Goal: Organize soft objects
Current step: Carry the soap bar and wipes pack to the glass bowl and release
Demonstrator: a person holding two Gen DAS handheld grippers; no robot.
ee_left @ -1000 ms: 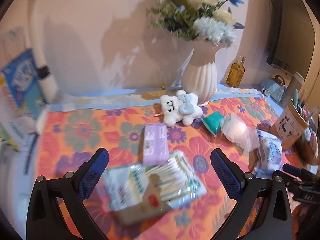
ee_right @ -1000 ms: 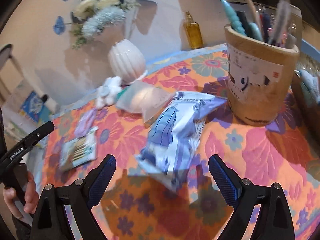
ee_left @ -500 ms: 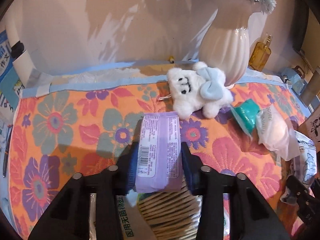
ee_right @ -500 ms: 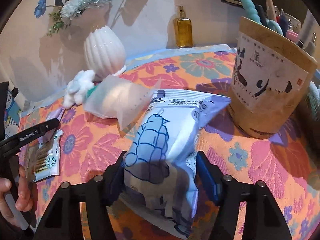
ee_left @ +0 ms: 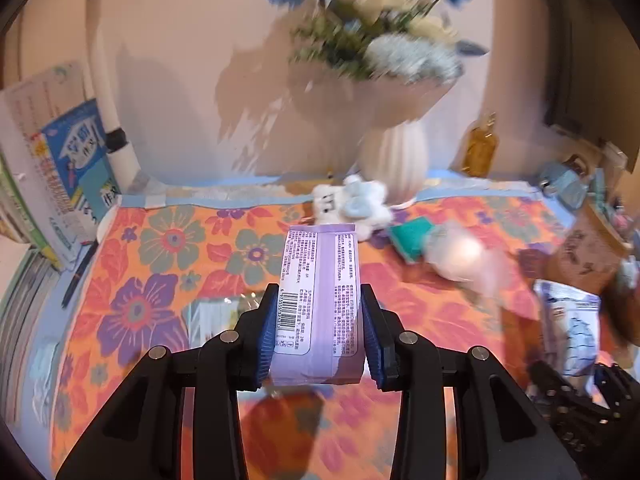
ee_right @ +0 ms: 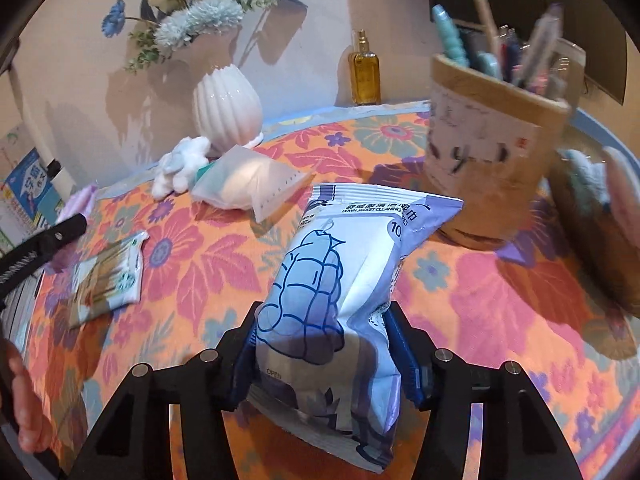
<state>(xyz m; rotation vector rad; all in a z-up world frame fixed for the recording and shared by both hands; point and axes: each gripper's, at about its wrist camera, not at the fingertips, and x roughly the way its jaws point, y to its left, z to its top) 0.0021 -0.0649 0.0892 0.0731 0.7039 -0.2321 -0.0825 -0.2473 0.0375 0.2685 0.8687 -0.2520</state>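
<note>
Slippage is my main worry right now, since both of my tools are carrying soft packs gripped by their sides alone. My left gripper (ee_left: 318, 338) is clamped on the purple tissue pack (ee_left: 320, 300), which looks lifted clear of the floral tablecloth (ee_left: 160, 280) and sticks out forward past the fingertips; most of its length is unsupported, so a quick swing could tilt it down or let it slide out of the blue pads (ee_left: 267, 336). My right gripper (ee_right: 324, 360) is closed around the lower part of the blue-and-white cleaning wipes pouch (ee_right: 344, 280), and the film is visibly pinched and creased there. That pouch looks heavier and floppy, with its far end hanging out toward the wooden pen holder (ee_right: 496, 168); I judge it could sag, twist in the grip, or clip the holder if I sweep right. Squeezing harder might pop the seal near the "OPEN" flap. Left behind on the cloth are the cotton swab packet (ee_right: 110, 276), the clear cotton pad bag (ee_right: 248, 184) and the small white plush toy (ee_right: 180, 164) beside the white ribbed vase (ee_right: 226, 110), which a careless pass could topple. The left view is motion-blurred, so I cannot judge clearances well there.
</note>
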